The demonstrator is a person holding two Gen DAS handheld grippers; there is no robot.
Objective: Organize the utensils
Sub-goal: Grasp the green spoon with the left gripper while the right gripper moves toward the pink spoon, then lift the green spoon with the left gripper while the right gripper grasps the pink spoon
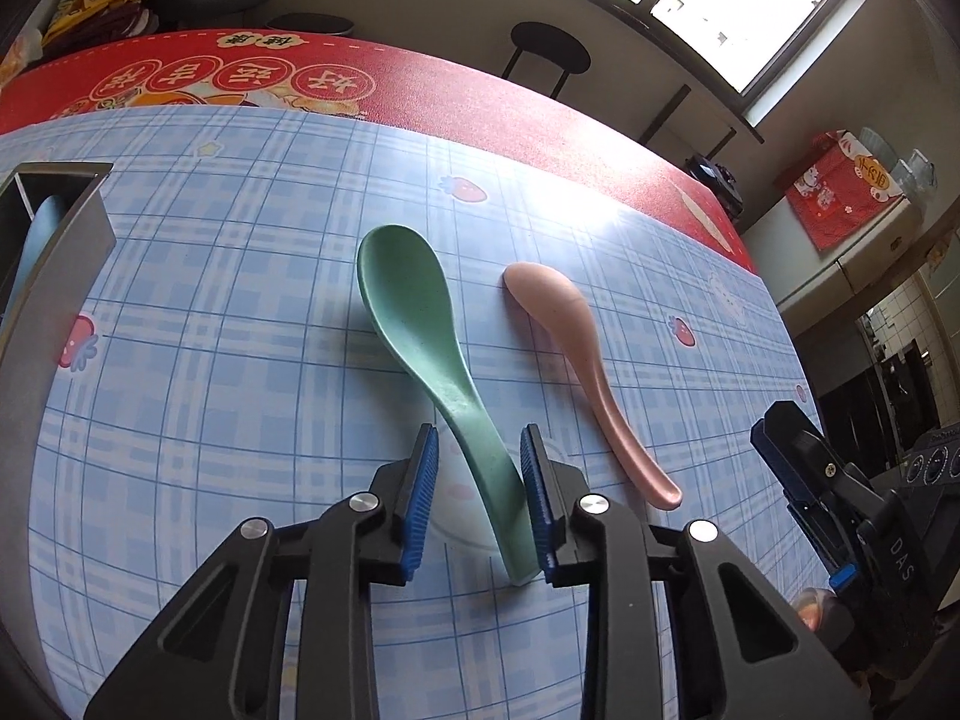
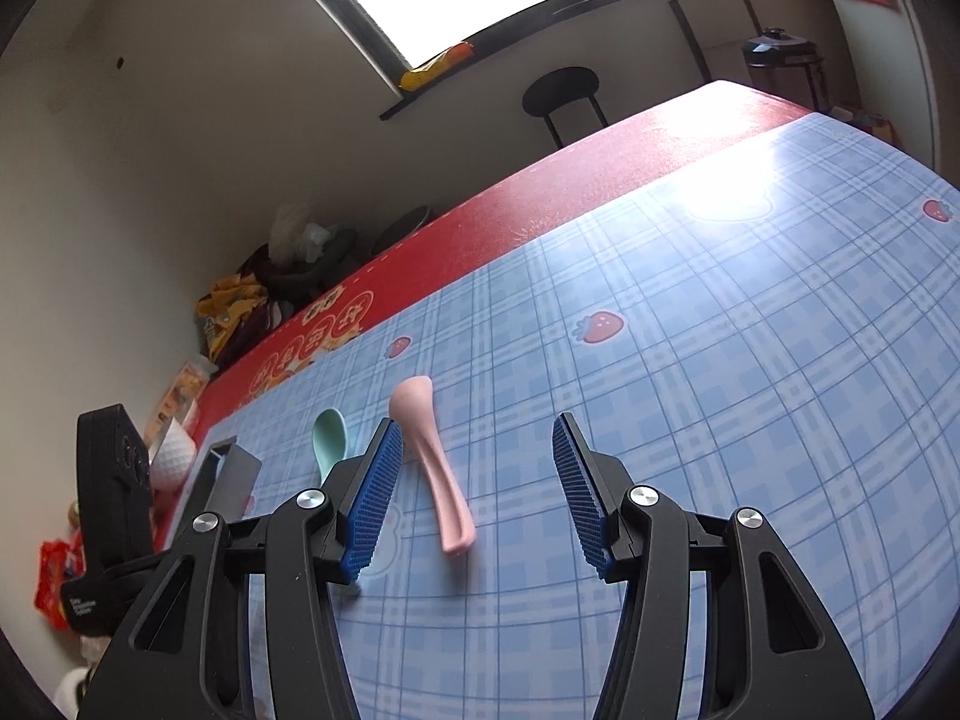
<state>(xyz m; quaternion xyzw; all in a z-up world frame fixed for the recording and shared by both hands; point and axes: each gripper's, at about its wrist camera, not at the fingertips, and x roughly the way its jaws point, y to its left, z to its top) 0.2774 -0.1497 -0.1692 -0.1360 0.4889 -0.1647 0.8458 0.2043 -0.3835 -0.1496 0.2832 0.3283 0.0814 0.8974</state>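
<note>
Left gripper (image 1: 479, 501) straddles the green spoon (image 1: 420, 324) handle on the blue checked mat (image 1: 240, 276), jaws apart, right pad touching, left pad clear. Closing off-centre could push the handle sideways into the pink spoon (image 1: 576, 354) just beside it, or tip the bowl. Right gripper (image 2: 474, 495) hangs released near the pink spoon. Grey tray (image 1: 57, 252) sits at left.
</note>
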